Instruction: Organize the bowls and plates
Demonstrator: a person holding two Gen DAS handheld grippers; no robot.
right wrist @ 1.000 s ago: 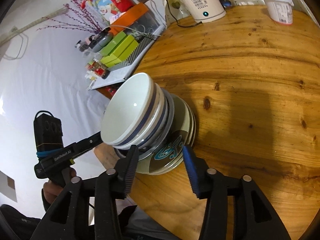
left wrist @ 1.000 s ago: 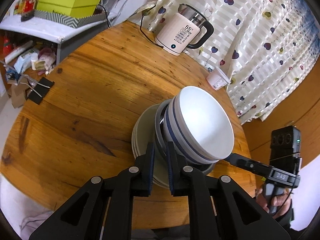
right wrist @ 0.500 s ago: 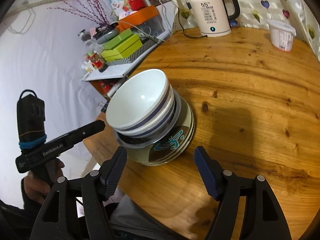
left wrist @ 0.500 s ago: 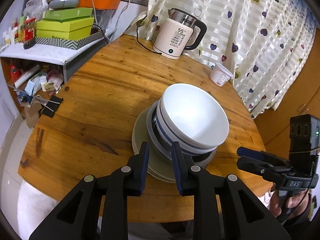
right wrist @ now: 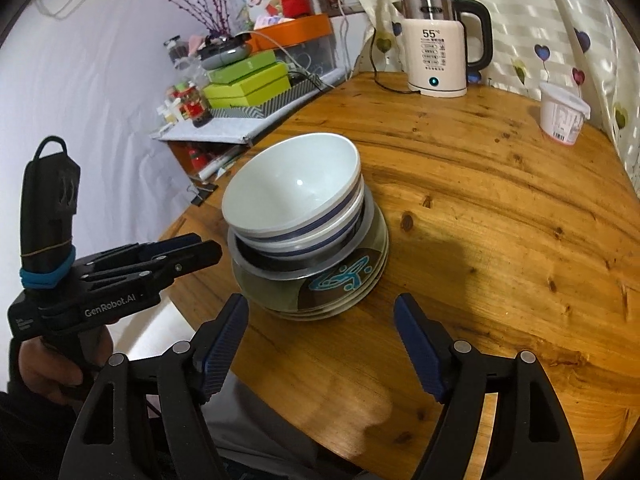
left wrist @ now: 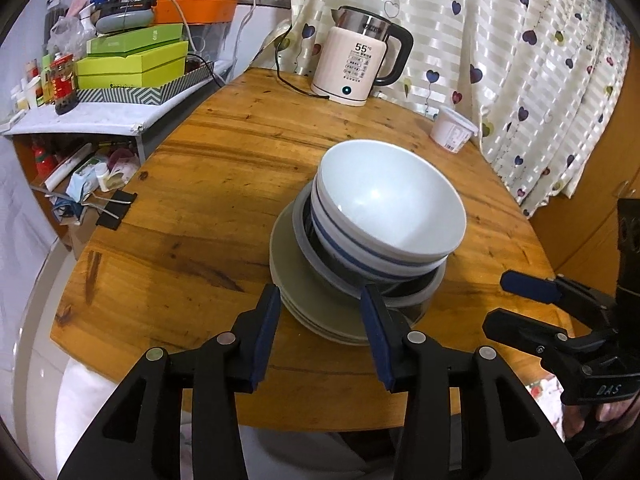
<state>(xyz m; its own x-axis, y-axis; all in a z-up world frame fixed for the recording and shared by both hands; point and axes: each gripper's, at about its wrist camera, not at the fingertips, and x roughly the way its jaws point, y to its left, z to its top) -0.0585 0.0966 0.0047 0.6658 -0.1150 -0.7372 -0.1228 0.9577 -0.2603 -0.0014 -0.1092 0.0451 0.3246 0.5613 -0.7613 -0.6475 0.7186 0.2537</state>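
Two white bowls with blue stripes (left wrist: 388, 196) sit nested in a dark grey-rimmed bowl on a pile of plates (left wrist: 292, 276) near the round wooden table's (left wrist: 200, 200) front edge. My left gripper (left wrist: 320, 300) hovers just in front of the plates. Its jaws are opening and the pads touch nothing. In the right wrist view the same bowls (right wrist: 292, 184) rest on teal-patterned plates (right wrist: 344, 280). My right gripper (right wrist: 320, 304) stands wide, its jaws still opening, with nothing held. Each gripper shows in the other's view: the right gripper (left wrist: 496, 302) and the left gripper (right wrist: 208, 245).
A white electric kettle (left wrist: 360, 68) and its cord stand at the table's far side. A white plastic tub (left wrist: 452, 132) sits near the curtain. A black binder clip (left wrist: 116, 210) lies at the left edge. A cluttered shelf with green boxes (left wrist: 132, 64) is beyond the table.
Both grippers have opened and drawn back from the stack's near edge. The left was nearly shut at the rim before. The stack stays on the table.
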